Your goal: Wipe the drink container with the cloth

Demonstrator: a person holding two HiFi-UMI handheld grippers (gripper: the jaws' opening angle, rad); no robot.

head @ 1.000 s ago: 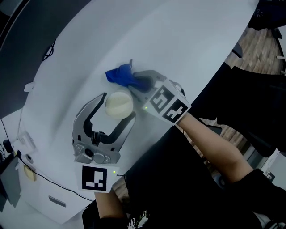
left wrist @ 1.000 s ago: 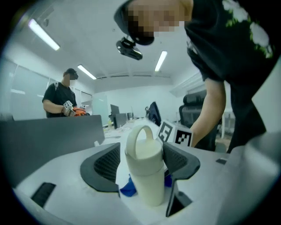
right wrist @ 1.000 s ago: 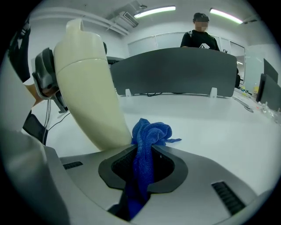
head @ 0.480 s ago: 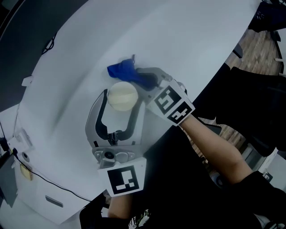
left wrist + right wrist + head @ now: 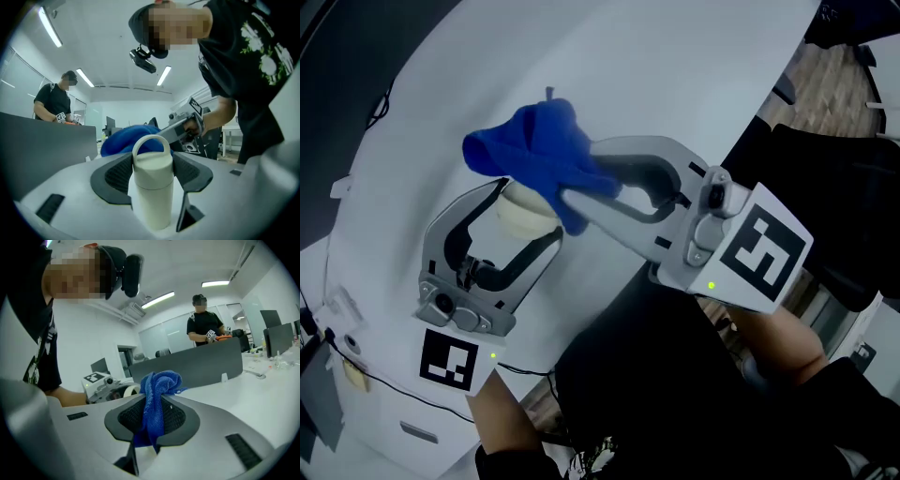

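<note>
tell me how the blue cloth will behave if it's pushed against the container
Probably floppy: the blue cloth droops in folds from the right gripper, pinched between shut jaws. It looks light and soft, so it should likely mould round the cream container rather than shove it. Its bunched free end may flop or drag while wiping.

White, smooth-topped desk (image 5: 694, 84), curved along its near edge. Standing upright on it, close to that edge: cream cylindrical drink container (image 5: 523, 216) with looped lid.
</note>
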